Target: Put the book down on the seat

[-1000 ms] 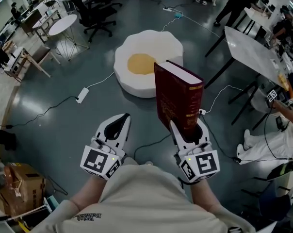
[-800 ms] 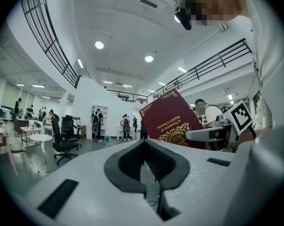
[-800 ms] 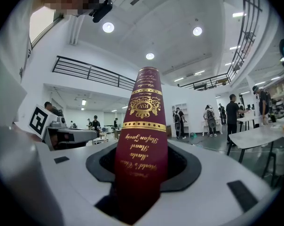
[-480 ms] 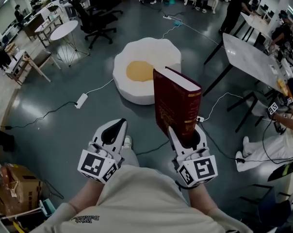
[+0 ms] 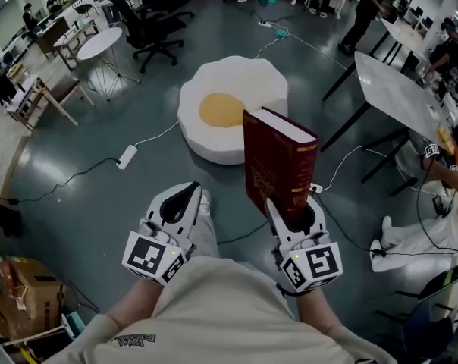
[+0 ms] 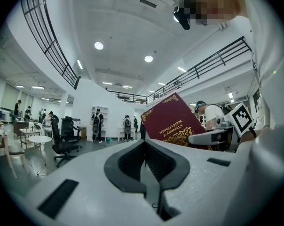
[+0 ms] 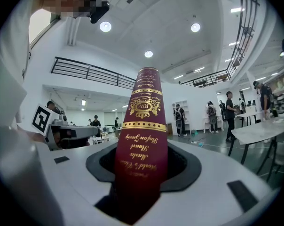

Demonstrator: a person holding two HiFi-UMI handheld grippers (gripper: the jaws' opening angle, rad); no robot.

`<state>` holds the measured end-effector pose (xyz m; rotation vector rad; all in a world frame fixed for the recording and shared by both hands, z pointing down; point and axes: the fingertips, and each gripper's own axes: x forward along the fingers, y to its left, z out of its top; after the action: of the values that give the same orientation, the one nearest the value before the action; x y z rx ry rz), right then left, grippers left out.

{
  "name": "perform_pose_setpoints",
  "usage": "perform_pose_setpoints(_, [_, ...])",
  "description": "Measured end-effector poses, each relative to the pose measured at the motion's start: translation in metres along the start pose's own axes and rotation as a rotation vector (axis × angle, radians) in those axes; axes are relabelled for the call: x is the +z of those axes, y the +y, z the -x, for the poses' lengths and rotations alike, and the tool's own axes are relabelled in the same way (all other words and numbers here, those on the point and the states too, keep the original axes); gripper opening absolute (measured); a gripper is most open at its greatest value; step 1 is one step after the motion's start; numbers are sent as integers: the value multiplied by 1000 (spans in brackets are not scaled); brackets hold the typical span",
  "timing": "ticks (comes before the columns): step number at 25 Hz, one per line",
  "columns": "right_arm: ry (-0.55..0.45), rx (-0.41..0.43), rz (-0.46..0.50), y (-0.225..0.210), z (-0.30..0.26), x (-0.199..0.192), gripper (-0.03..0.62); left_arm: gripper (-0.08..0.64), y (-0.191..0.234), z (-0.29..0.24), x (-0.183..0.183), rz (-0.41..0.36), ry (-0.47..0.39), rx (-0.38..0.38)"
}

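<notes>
- Book [image 5: 278,165] stands upright at frame centre, its lower end clamped in the right tool [image 5: 292,207].
- Seat [image 5: 248,74] lies on the floor beyond it, up-frame and slightly left.
- Left tool [image 5: 185,197] is closed and empty.

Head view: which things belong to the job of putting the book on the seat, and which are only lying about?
For the job:
thick dark red hardcover book, clamped in the right gripper; white egg-shaped floor seat with a yellow centre.

Lying about:
round white table; black office chair; white power strip on the floor; brown cardboard box.
</notes>
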<state>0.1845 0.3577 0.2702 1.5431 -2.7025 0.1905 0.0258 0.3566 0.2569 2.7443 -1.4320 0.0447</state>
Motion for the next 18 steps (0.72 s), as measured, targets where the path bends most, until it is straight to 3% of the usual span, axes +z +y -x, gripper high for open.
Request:
perform_pose_setpoints(9, [0, -17, 2, -19, -92, 7, 209, 5, 88, -55, -1, -7, -11, 17])
perform_pose_setpoints(18, [38, -45, 15, -41, -202, 26, 209, 5, 174, -125, 14, 8, -24, -20])
